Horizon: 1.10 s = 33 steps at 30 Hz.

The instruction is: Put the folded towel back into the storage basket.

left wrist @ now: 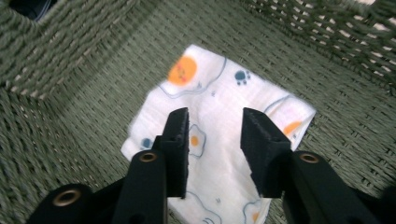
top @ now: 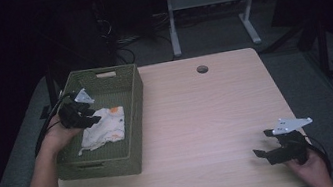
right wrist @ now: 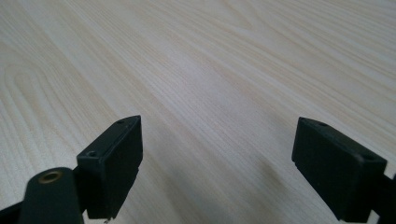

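Cloth (top: 104,128) lies flat on the floor of green woven basket (top: 131,99), long axis running near-to-far, slightly skewed. Left gripper (left wrist: 215,140) hovers over it, jaws parted, nothing pinched. Right gripper (right wrist: 217,158) spread wide over bare table (right wrist: 196,60).

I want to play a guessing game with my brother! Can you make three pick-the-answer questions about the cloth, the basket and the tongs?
1. Where does the cloth lie?
A. in the basket
B. on the bare table
C. on the floor

2. What colour is the basket?
A. red
B. green
C. blue

3. How do the left tongs stand?
A. shut tight on the cloth
B. shut on the basket rim
C. apart above the cloth, with nothing pinched

Answers:
1. A, the cloth rests on the woven bottom.
2. B, its weave looks olive green in the high view.
3. C, the left gripper view shows a gap between the black jaws, with the cloth lying flat below.
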Each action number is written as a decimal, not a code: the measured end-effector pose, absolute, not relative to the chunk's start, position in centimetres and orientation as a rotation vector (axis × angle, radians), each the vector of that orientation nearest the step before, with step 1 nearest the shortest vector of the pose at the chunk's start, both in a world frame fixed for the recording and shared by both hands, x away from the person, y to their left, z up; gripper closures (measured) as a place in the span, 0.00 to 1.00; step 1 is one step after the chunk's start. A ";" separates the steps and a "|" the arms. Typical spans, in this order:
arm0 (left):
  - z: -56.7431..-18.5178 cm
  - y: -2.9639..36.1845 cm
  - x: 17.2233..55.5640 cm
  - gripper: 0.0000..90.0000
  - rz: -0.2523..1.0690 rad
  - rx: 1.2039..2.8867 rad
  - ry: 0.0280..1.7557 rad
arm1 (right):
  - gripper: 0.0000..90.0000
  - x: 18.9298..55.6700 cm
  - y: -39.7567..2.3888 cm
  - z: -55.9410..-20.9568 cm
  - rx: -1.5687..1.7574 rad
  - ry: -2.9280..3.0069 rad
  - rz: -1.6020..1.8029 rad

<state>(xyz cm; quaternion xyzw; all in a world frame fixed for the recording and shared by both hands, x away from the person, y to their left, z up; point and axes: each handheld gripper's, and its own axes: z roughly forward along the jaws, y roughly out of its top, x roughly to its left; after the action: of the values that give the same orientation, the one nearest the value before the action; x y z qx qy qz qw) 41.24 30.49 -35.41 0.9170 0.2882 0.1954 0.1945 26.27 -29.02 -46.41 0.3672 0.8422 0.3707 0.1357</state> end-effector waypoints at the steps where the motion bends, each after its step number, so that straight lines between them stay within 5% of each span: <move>1: -35.6 30.4 41.2 0.67 0.541 2.575 0.813 | 0.18 26.3 -29.1 -46.4 1.066 2.437 1.074; 11: -36.9 28.6 41.2 0.70 0.406 2.630 0.783 | 0.18 26.2 -29.1 -46.4 1.063 2.440 1.077; 33: -37.0 27.3 40.8 0.71 0.330 2.637 0.778 | 0.18 26.0 -28.9 -46.3 1.054 2.444 1.074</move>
<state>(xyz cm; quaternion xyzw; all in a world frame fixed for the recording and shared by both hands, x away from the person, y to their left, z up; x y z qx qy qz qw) 40.79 27.31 -36.96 0.9357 0.2762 0.1173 0.1853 25.97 -28.92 -46.30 0.3639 0.8437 0.3709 0.1352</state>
